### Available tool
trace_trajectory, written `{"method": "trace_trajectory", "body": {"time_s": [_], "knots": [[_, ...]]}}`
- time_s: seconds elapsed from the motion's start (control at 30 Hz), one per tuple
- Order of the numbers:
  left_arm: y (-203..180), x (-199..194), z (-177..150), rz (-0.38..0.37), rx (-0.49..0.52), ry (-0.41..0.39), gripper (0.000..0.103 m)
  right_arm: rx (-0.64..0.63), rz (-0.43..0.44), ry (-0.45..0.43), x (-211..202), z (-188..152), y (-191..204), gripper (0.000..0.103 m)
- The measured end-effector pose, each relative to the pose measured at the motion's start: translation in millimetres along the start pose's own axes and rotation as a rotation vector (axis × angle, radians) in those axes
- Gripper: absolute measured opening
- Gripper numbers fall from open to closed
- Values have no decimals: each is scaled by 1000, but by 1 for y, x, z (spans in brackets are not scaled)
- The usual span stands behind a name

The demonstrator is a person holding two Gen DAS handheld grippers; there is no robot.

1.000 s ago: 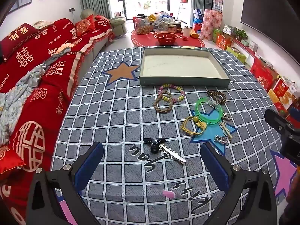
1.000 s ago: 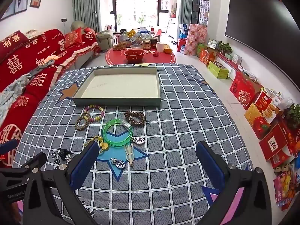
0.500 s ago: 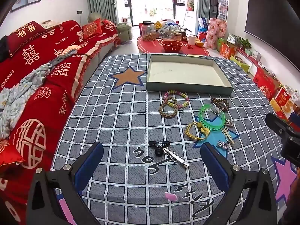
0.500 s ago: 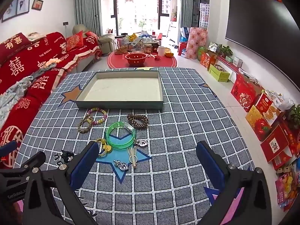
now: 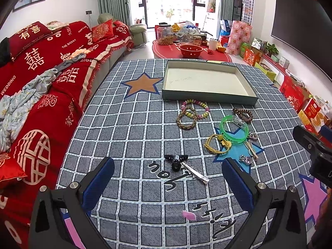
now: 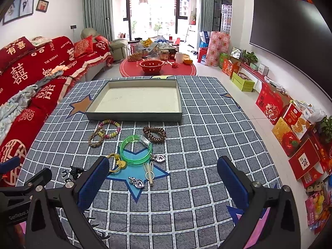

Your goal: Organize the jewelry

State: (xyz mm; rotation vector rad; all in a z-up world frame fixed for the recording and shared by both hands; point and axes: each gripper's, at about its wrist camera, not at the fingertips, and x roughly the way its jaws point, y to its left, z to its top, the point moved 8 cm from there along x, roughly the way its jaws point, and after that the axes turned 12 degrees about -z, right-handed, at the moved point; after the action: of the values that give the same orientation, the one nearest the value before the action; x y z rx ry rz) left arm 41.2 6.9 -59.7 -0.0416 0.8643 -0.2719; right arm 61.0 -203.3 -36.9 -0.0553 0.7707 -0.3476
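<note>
Tray: on the table, far side, nothing in it.
Bead bracelet: just before the tray's near wall.
Braided bracelet: overlapping the bead bracelet, on its left.
Coil tie: right of the bead bracelet.
Bangle: touching the coil tie's near side.
Cord: at the bangle's near-left edge.
Heart charms: right of and nearer than the bangle.
Clips: nearest, left of the cord.
Sofa: left of the table.
</note>
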Motion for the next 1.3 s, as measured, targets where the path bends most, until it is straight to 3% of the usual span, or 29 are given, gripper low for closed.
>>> {"method": "trace_trajectory", "body": {"time_s": [1.3], "knots": [[1, -3, -10, -1, 3, 11, 103, 7, 1, 5, -5, -4, 1, 103]]}}
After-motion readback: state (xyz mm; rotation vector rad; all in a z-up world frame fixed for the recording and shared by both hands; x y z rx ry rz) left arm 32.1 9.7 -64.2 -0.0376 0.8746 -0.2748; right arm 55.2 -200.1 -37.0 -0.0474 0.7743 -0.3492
